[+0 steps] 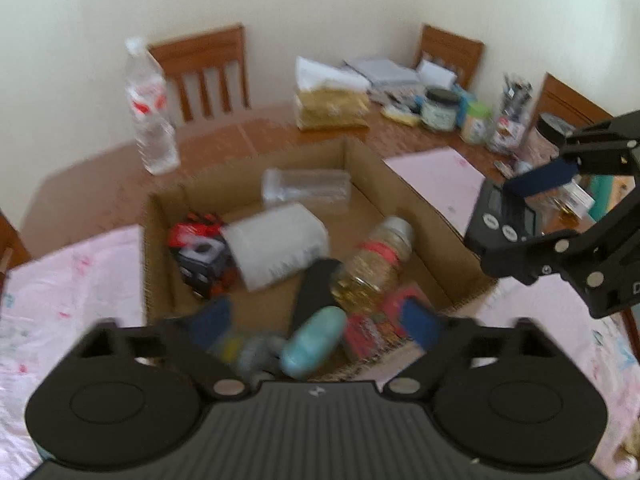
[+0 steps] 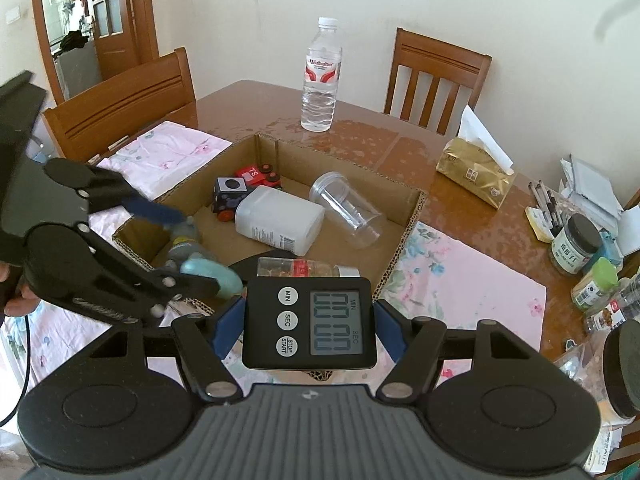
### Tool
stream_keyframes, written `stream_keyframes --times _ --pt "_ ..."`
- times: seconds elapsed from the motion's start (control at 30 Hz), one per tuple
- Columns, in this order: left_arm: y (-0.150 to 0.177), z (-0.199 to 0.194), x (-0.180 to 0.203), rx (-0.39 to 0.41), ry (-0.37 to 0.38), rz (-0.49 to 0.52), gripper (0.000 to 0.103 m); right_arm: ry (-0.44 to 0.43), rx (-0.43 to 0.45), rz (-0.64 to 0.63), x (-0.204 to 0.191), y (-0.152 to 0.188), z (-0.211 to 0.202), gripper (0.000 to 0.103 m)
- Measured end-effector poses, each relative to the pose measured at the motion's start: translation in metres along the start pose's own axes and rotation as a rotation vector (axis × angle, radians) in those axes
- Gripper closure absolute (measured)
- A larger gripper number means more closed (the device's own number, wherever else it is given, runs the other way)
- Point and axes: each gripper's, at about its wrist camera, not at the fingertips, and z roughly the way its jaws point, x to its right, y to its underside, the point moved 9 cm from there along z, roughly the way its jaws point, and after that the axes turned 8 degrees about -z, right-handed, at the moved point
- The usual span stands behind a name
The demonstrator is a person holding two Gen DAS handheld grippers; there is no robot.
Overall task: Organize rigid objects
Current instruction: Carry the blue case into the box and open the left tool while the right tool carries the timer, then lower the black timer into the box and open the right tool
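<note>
A cardboard box (image 2: 404, 236) on the table holds a white plastic bottle (image 2: 280, 222), a clear cup (image 2: 348, 210), a toy car (image 2: 256, 176), a small jar (image 2: 304, 268) and a teal oval object (image 2: 212, 276). My right gripper (image 2: 310, 326) is shut on a black digital timer (image 2: 310, 322), held just in front of the box's near edge. My left gripper (image 1: 320, 320) is open over the box's near end, above the teal object (image 1: 314, 340). It also shows in the right wrist view (image 2: 180, 248). The timer shows in the left wrist view (image 1: 502, 216).
A water bottle (image 2: 322, 76) stands beyond the box. A tissue pack (image 2: 476, 174), jars (image 2: 576, 240) and pens crowd the table's right side. Pink floral cloths (image 2: 460, 280) lie on both sides of the box. Wooden chairs (image 2: 436, 76) surround the table.
</note>
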Motion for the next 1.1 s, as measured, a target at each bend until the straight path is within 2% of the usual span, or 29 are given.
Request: stream_keyframes --times 0.27,0.43,0.6,0.77,0.93,0.97,1.0,1.07,1.1 --pt "0.001 -0.026 -0.017 0.066 -0.097 -0.029 0.002 -0.003 0.0 -0.003 0.003 -0.016 0.011 0.029" --pt "0.006 -0.041 -0.026 0.101 -0.128 -0.084 0.001 -0.015 -0.011 0.018 0.008 -0.034 0.029 0.029" --pt "0.011 -0.053 -0.038 0.113 -0.16 -0.144 0.001 -0.022 -0.092 0.025 0.014 -0.044 0.057 0.029" --pt "0.012 -0.064 -0.05 0.147 -0.219 -0.176 0.001 0.009 -0.15 0.036 0.021 -0.046 0.082 0.029" --pt "0.016 -0.068 -0.056 0.145 -0.218 -0.206 0.001 0.026 -0.184 0.037 0.024 -0.044 0.095 0.029" --pt "0.017 -0.069 -0.056 0.142 -0.214 -0.209 0.001 0.025 -0.182 0.035 0.023 -0.044 0.095 0.026" --pt "0.017 -0.07 -0.056 0.145 -0.212 -0.212 0.001 0.028 -0.178 0.035 0.023 -0.045 0.094 0.016" --pt "0.018 -0.07 -0.056 0.145 -0.214 -0.216 0.001 0.031 -0.157 0.037 0.022 -0.047 0.09 0.0" --pt "0.018 -0.069 -0.057 0.143 -0.217 -0.217 0.001 0.032 -0.143 0.039 0.022 -0.049 0.088 0.0"
